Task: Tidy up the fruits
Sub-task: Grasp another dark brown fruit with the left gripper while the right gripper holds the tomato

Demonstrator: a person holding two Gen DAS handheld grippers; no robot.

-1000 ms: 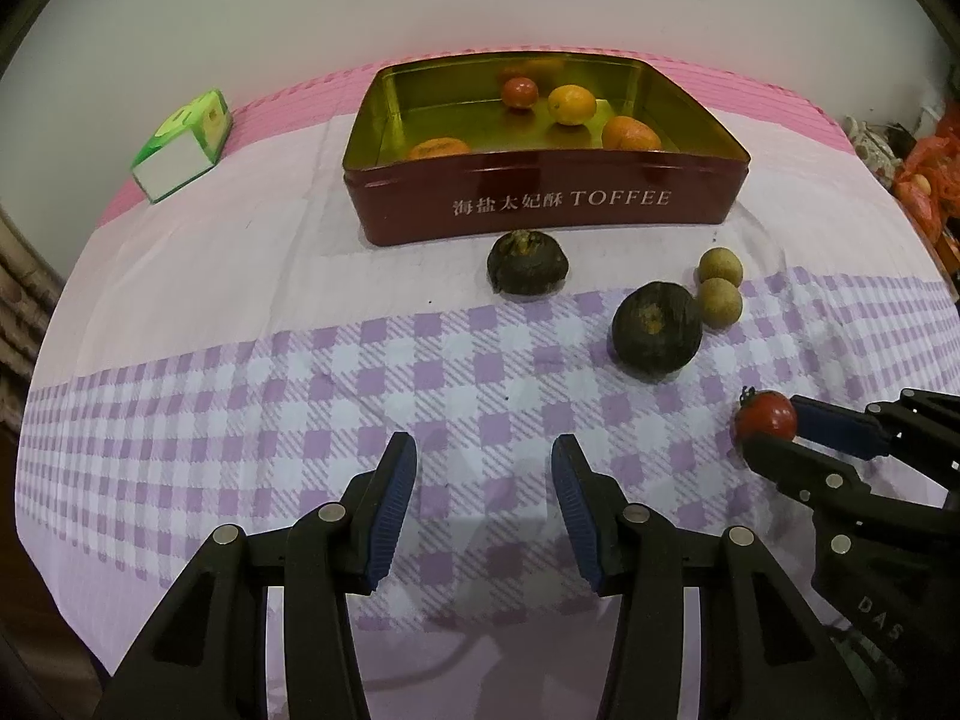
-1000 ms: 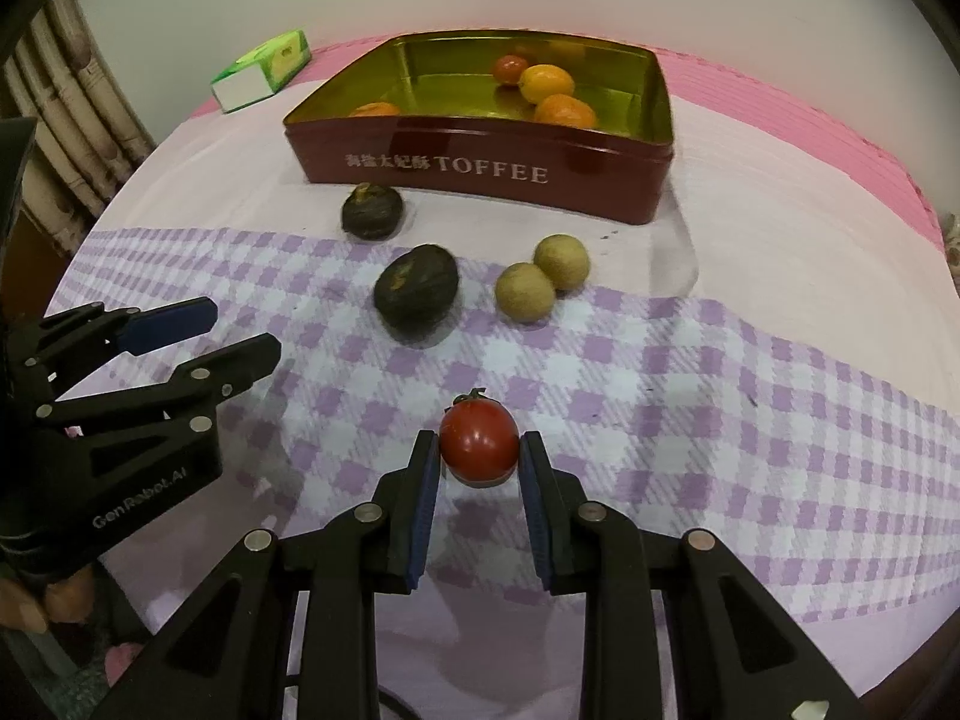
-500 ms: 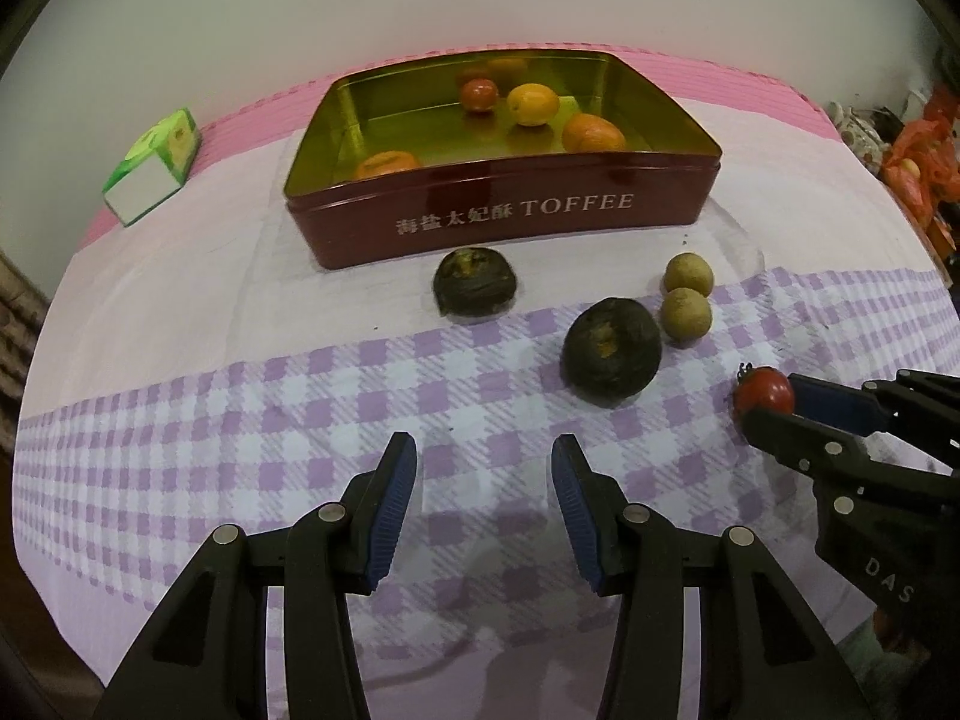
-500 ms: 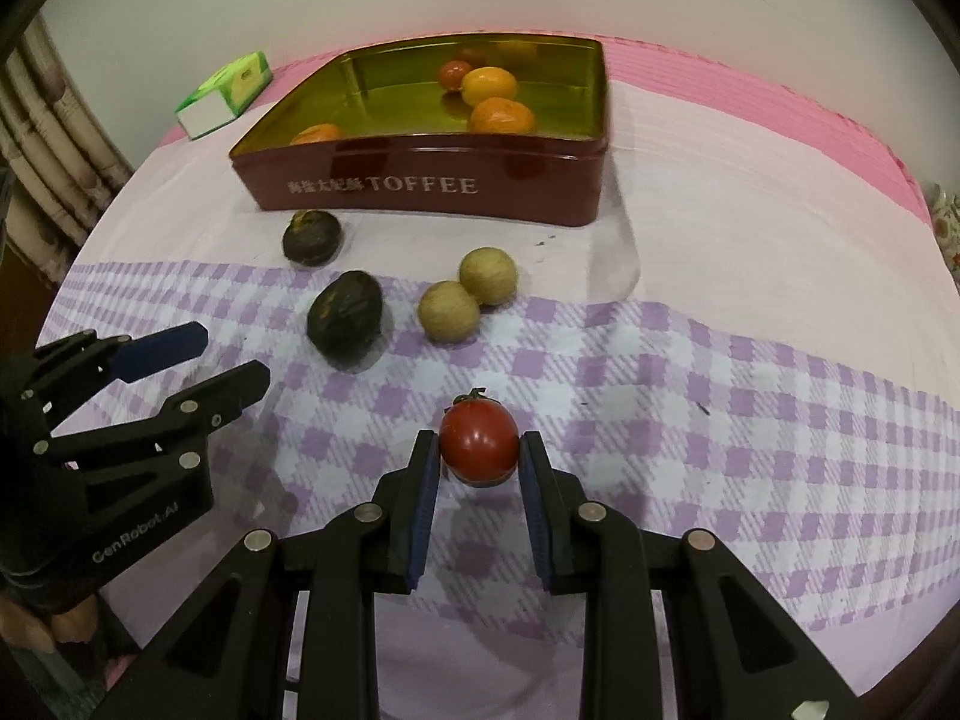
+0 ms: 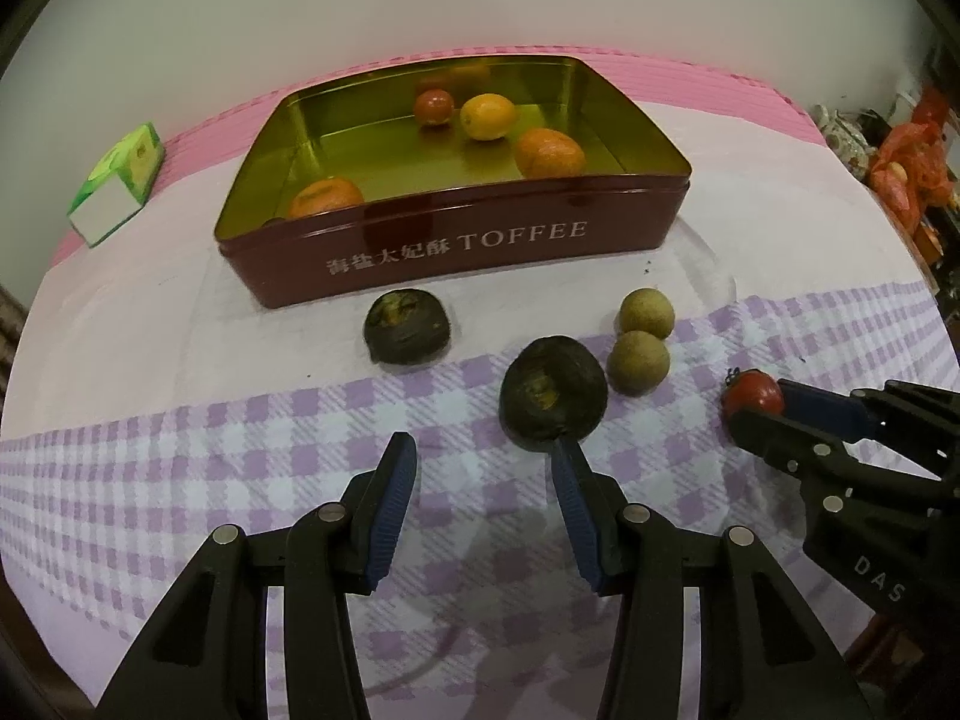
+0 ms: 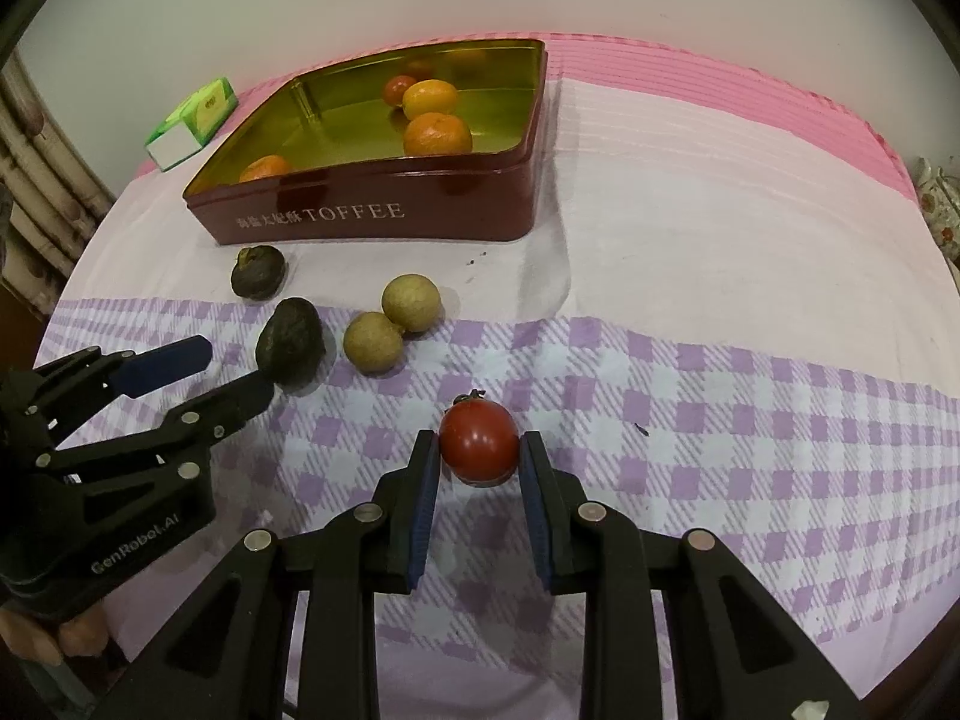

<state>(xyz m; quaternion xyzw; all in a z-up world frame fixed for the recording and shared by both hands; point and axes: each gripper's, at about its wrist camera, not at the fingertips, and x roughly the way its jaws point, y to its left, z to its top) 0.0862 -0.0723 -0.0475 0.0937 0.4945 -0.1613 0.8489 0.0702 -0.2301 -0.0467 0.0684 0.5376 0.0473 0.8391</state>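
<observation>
The red tin has white writing on its front wall. It says "TOFFEE", with some Chinese letters before it. The tin is long from side to side and its long front faces the cameras. It stands at the back of the worktop, on a pink and purple checked cloth.

Inside the tin lie three oranges: one at the front left, one at the right, and a more yellow one at the back. A small red tomato sits just beside the yellow one.

The right tongs are squeezed shut on another red tomato. Its little green stem points up and away from the camera. The tomato is out over the purple checks, well apart from the tin. The side of these tongs reads "DAS".

The left tongs are open with nothing in them. Their side reads "GenRobot.AI". The tip of one finger is right at a dark round fruit; I cannot tell if it touches. Another dark fruit sits close in front of the tin. Two small tan round fruits touch each other just beside the first dark one.

A green and white box lies to the left of the tin. Its print is too small to read.
</observation>
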